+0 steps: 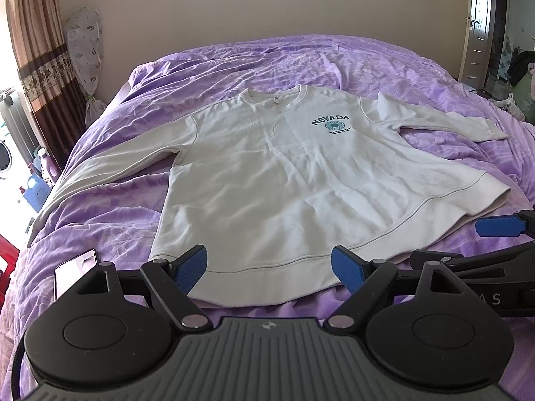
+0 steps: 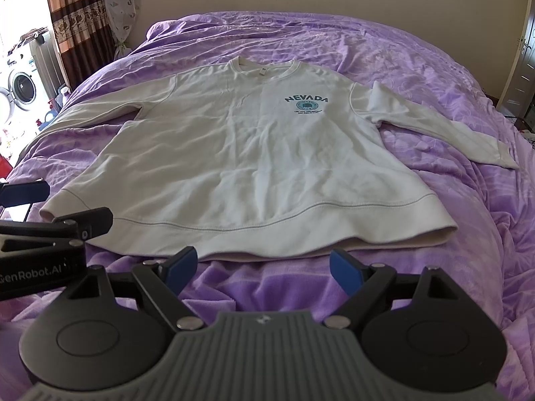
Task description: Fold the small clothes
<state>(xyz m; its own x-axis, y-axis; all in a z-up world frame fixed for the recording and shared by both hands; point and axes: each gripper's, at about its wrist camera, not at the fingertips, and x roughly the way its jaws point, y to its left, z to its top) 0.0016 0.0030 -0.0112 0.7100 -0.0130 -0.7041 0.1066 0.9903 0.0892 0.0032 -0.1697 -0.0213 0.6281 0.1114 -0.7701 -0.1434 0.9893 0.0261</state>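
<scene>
A white long-sleeved sweatshirt (image 1: 267, 167) with a teal NEVADA print lies flat, front up, on the purple bedspread (image 1: 100, 217), both sleeves spread out; it also shows in the right wrist view (image 2: 240, 153). My left gripper (image 1: 269, 269) is open and empty, its blue pads over the near hem. My right gripper (image 2: 262, 269) is open and empty, just short of the hem, over the bedspread (image 2: 434, 234). The right gripper's fingers (image 1: 498, 227) show at the right edge of the left wrist view, and the left gripper (image 2: 23, 193) at the left edge of the right wrist view.
A phone (image 1: 75, 272) lies on the bed by the left gripper. A curtain (image 1: 36, 56), a washing machine (image 2: 20, 87) and bottles (image 1: 35, 193) stand left of the bed. A door (image 1: 481, 26) is at the far right.
</scene>
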